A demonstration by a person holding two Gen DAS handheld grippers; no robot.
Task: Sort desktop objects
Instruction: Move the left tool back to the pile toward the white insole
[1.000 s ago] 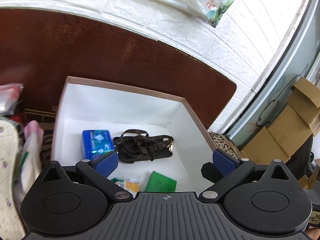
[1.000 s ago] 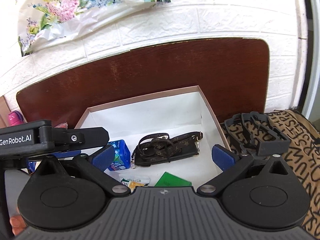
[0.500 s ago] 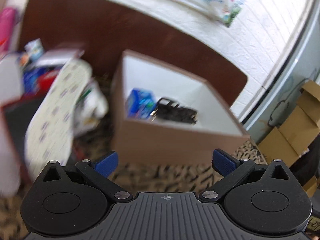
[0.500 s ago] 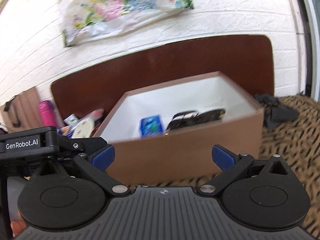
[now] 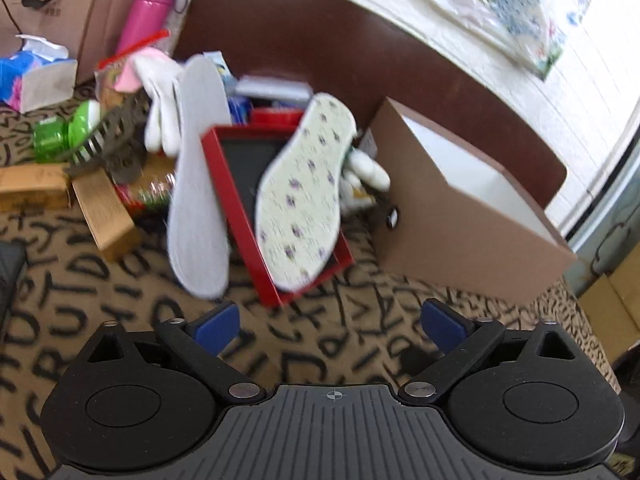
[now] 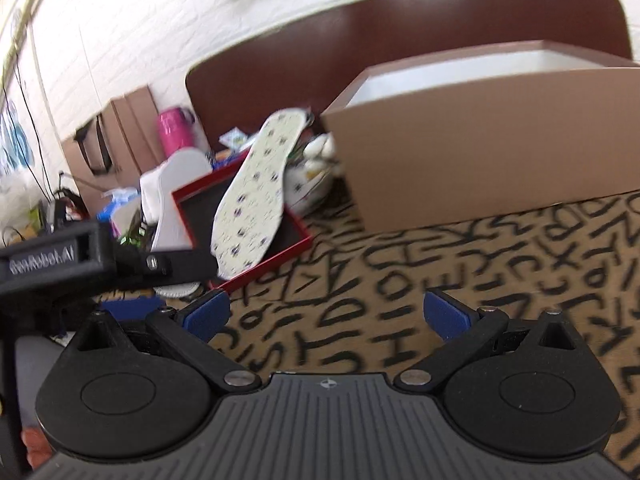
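Observation:
A brown cardboard box (image 5: 468, 232) with a white inside stands on the patterned cloth at the right; it also shows in the right wrist view (image 6: 492, 140). A flowered insole (image 5: 304, 196) leans over a red tray (image 5: 240, 216), with a grey insole (image 5: 198, 184) beside it. The flowered insole (image 6: 252, 196) and red tray (image 6: 296, 248) show in the right wrist view too. My left gripper (image 5: 330, 326) is open and empty, short of the tray. My right gripper (image 6: 326, 316) is open and empty above the cloth. The box's contents are hidden.
A pile lies at the back left: white gloves (image 5: 160, 100), a pink bottle (image 5: 146, 12), a green bottle (image 5: 60, 132), a tissue pack (image 5: 28, 72), small cardboard boxes (image 5: 106, 212). A dark wooden board (image 5: 360, 48) stands behind. The left gripper's body (image 6: 80, 256) crosses the right view.
Both grippers have pulled back from over the box and turned left. The box's contents have dropped out of sight and the pile with the insoles has come into view.

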